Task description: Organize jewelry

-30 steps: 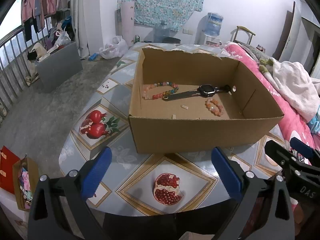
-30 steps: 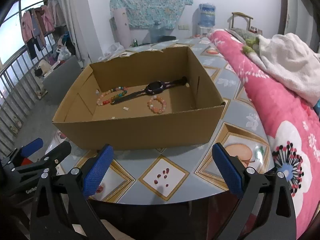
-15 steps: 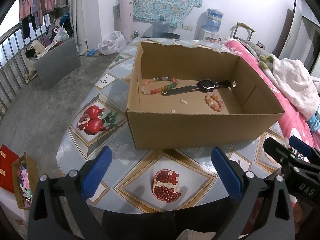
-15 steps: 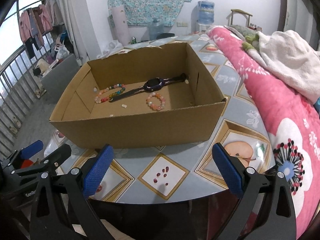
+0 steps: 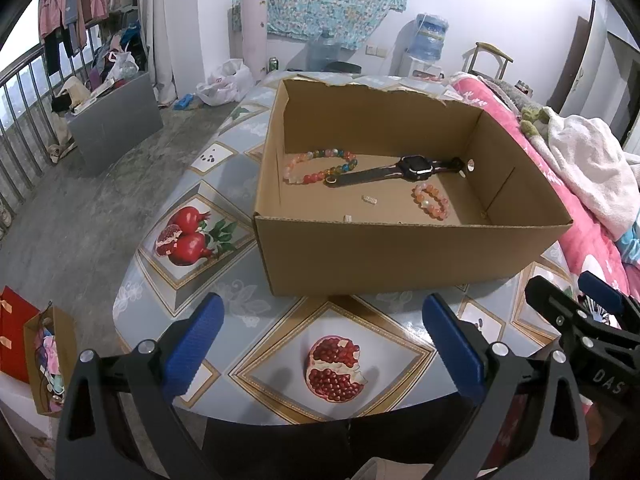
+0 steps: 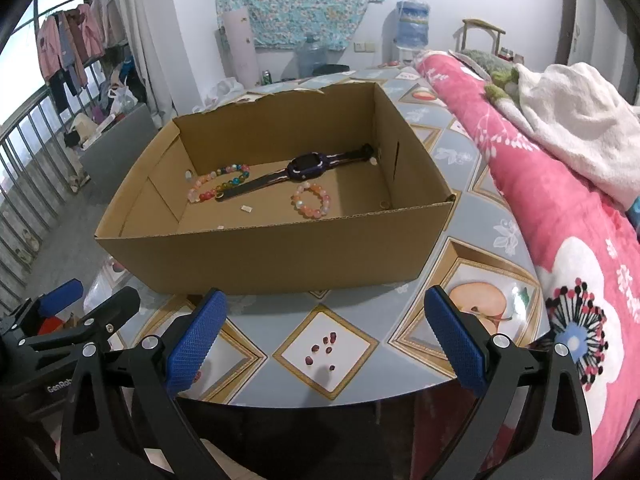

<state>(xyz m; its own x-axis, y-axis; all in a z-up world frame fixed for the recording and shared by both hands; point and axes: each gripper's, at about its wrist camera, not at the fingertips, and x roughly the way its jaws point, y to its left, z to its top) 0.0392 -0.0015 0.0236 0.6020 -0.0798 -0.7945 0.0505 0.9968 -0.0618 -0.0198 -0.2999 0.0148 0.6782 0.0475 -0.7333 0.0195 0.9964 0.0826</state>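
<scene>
fruit-patterned table (image 5: 280, 344) fills the lower frame, with a cardboard box (image 5: 400, 252) at center. inside it lie a long bead bracelet (image 5: 316, 166) at left, a watch (image 5: 416, 168) across the middle and a small pink bracelet (image 5: 431, 200) toward the right. left gripper (image 5: 320, 344) and right gripper (image 6: 320, 336) hover at the near edge, jaws wide apart, holding nothing.

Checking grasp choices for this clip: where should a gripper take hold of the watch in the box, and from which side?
Probably the strap just beside the watch face, coming straight down from above. The watch lies flat on the box floor, its strap end touching the long bracelet, and the box walls block any sideways approach.
</scene>
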